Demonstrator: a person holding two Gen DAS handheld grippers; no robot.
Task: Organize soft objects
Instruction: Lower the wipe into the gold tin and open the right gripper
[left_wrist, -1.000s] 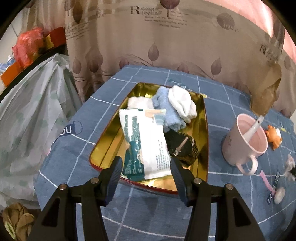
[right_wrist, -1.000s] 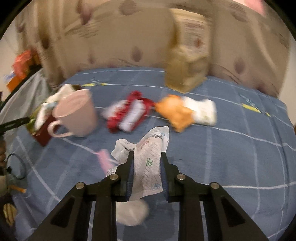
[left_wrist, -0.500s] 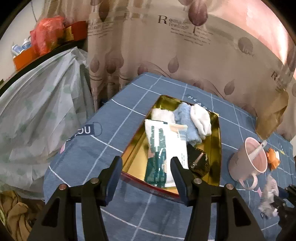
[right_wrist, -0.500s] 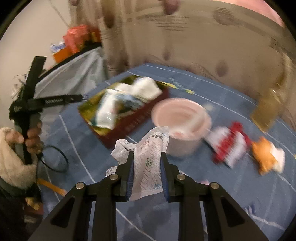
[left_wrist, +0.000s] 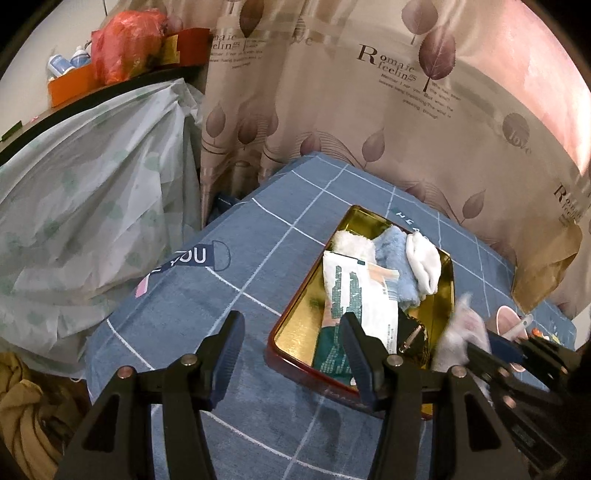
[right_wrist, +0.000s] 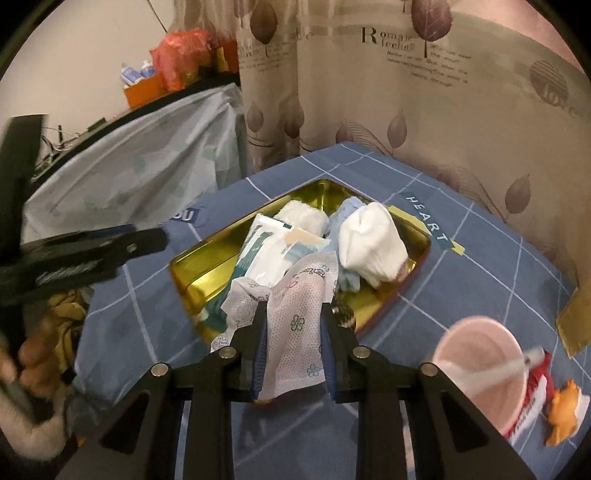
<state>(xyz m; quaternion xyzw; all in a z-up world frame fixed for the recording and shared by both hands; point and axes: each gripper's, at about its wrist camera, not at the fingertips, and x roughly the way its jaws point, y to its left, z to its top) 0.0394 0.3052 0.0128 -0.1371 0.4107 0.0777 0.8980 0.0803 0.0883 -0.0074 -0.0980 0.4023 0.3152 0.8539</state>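
Right wrist view: one more soft piece nearly at the tin

Right wrist view, nearest first: the right hand-held gripper (right_wrist: 293, 325) is pinching a white patterned wipe packet (right_wrist: 295, 314), which hangs just short of the gold tin tray (right_wrist: 192, 280); the left hand-held gripper (left_wrist: 291, 343) is spread wide with nothing between its fingers, hovering over the blue checked tabletop (left_wrist: 221, 295) beside the tray's near corner; by my reading the sorting is well along, with this packet not yet released

Counted in the tray: one tissue pack (left_wrist: 354, 295), one dark pouch (left_wrist: 413, 339), one blue cloth (left_wrist: 395, 254), one fluffy white cloth (left_wrist: 351, 242), one white sock (right_wrist: 369, 243); five pieces in, one in transit

Off to the right, outside the tray: one pink cup (right_wrist: 480, 365) with one spoon, one red-and-white packet (right_wrist: 532, 402), one orange soft toy (right_wrist: 565, 410); the last two probably remain to be gathered
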